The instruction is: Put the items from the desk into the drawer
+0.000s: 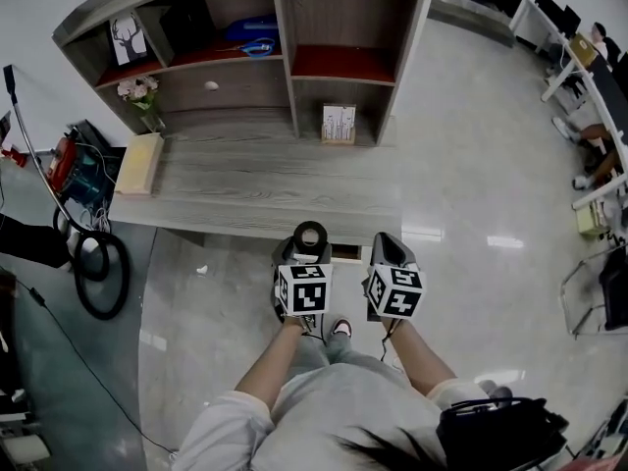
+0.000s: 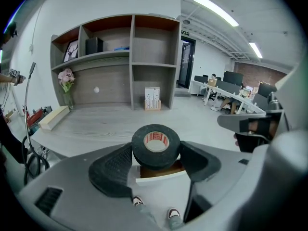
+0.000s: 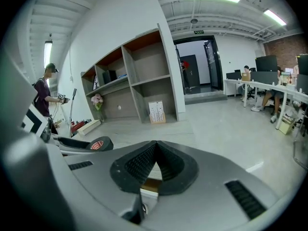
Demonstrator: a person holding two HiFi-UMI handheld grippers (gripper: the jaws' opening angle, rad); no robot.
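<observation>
**Item: black tape roll (image 2: 156,139).** We log it pinched in the left gripper (image 2: 156,152). The two ribbed jaws press on its rim from left and right, across the width. It sits at centre frame in the left gripper view and at lower centre in the head view.

**Orientation.** We find no long axis, as it is a ring. Its flat, red-printed core face tilts upward, so we judge the hole axis near vertical.

**Key relation.** The open drawer (image 2: 161,172) shows directly under the roll in the left gripper view, as a brown interior behind a pale front edge. In the head view a strip of it appears between the two grippers, under the near edge of the desk (image 1: 245,180). We judge that the release calls for a short descent and little sideways travel.

**Right gripper (image 3: 155,161).** Its jaws are pressed together with nothing between them. It sits beside the left one, equally near the drawer.

**Remaining on desk.** Leaflet holder (image 1: 339,124), long pale box (image 1: 139,163) and flower vase (image 1: 142,96), all in the upper half of the head view.
</observation>
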